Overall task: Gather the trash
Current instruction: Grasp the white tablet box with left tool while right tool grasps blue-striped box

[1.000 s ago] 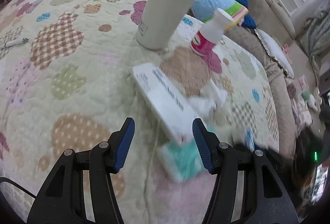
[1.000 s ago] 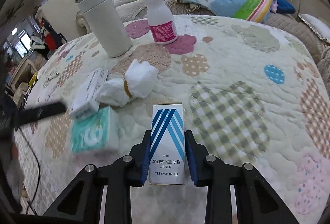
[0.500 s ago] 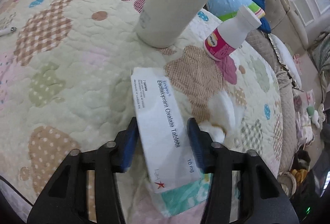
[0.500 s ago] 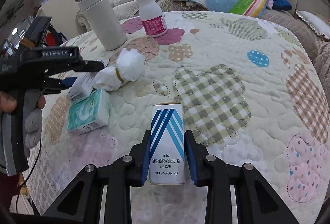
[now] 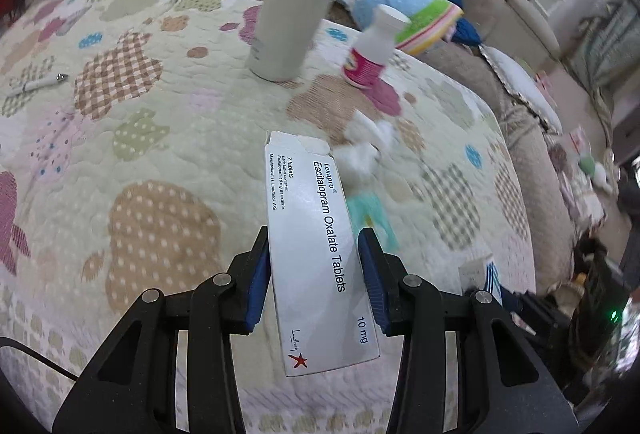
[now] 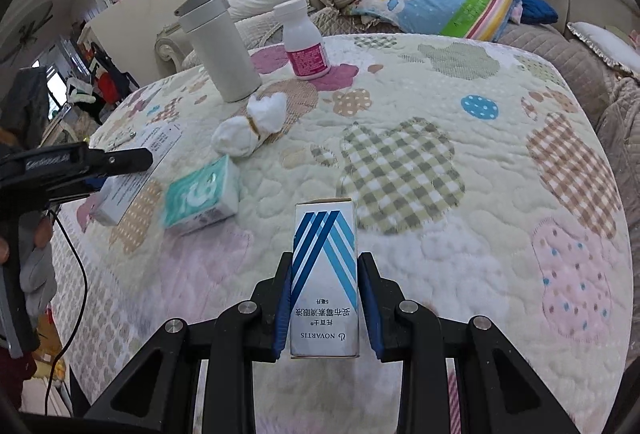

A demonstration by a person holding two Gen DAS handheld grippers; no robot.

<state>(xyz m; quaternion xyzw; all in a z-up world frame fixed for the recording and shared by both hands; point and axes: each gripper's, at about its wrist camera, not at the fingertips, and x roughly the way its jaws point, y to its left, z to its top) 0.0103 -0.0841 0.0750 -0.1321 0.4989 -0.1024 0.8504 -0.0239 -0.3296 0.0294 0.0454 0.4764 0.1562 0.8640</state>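
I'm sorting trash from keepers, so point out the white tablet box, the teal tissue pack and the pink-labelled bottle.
white tablet box (image 5: 316, 254), left wrist view, on its printed top face.
teal tissue pack (image 6: 200, 192), right wrist view, on its teal top face.
pink-labelled bottle (image 6: 306, 48), right wrist view, on the bottle's body, at the label's top edge.

The right half of the quilted surface is free; tumbler, bottle, tissue pack crowd the left.

Surface: counter under a quilted patchwork cover.
Far side: grey flask, upright; pink-labelled bottle beside it.
Middle: white cloth bundle; teal tissue pack near it.
Left edge: pen.
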